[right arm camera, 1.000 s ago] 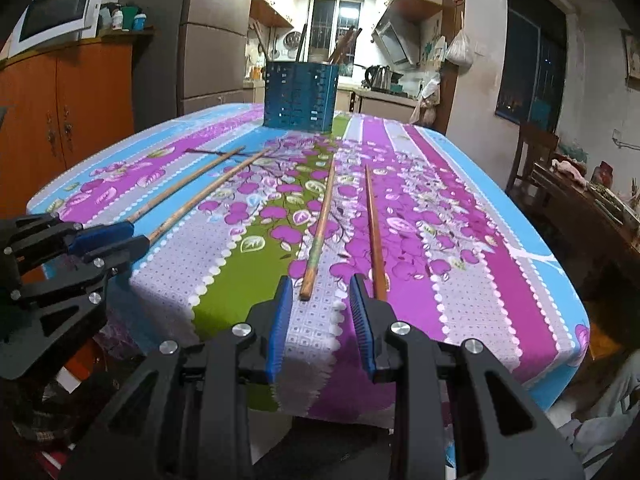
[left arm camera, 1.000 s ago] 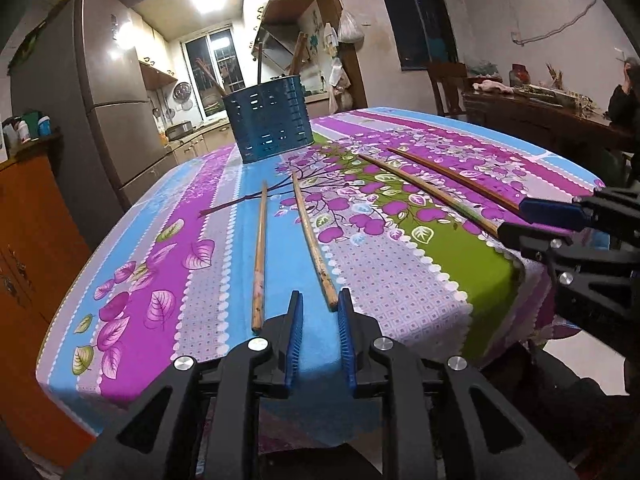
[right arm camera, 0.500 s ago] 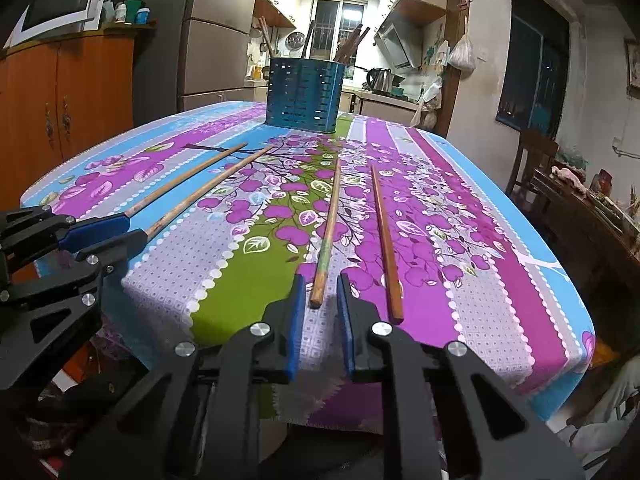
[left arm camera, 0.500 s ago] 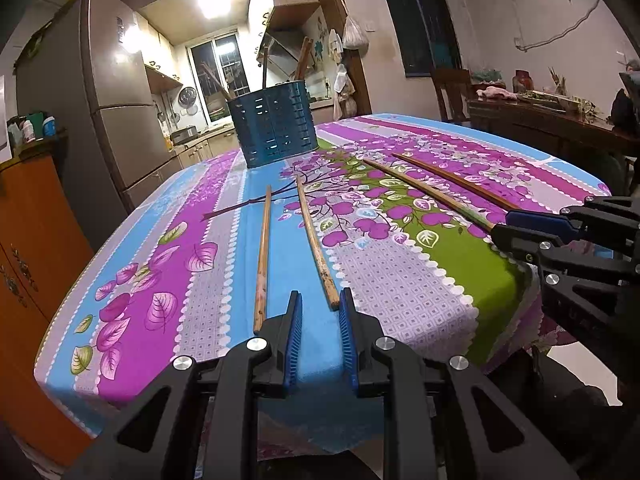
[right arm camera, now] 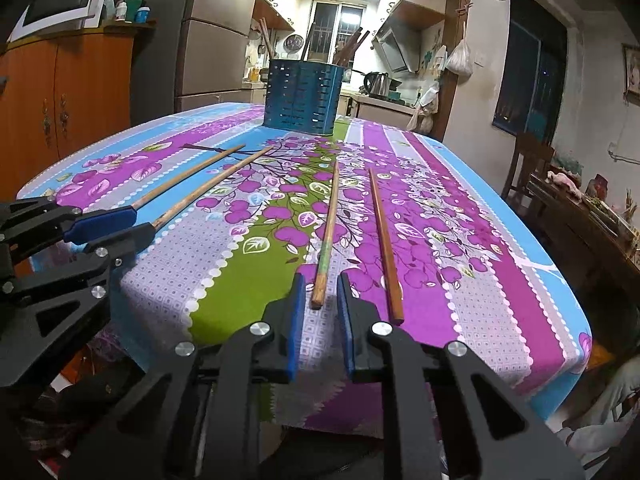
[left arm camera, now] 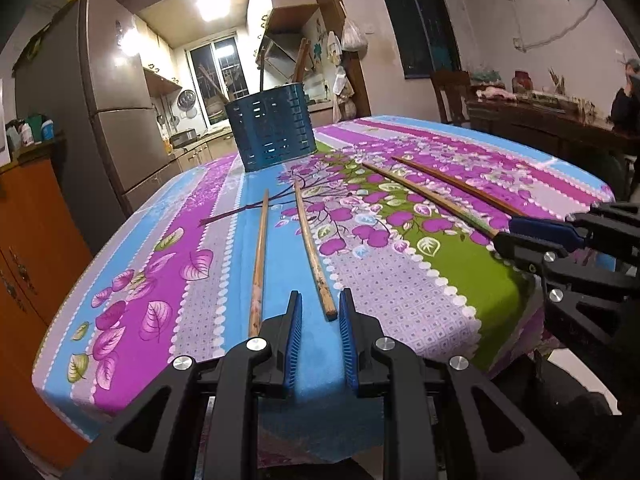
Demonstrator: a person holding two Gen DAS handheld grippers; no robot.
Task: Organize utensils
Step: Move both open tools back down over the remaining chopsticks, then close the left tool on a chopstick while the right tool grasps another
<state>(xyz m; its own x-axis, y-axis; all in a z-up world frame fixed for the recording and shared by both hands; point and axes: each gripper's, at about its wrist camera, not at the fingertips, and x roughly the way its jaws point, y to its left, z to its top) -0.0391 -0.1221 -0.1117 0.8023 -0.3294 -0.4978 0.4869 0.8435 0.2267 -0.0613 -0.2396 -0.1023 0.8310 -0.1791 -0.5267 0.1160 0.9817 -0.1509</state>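
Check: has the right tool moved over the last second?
Yes. The right tool crept forward; the greenish chopstick, lying on the tablecloth, now has its near end between the open fingers.

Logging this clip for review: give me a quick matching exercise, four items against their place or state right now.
Items:
1. blue utensil holder
2. left gripper
3. right gripper
4. reddish chopstick

Place or state:
A. lying just right of the green-banded chopstick
B. jaws open around the green-banded chopstick's near end
C. upright at the table's far end
D. jaws open around a plain chopstick's near end

Pairs: 1-C, 2-D, 3-B, 4-A
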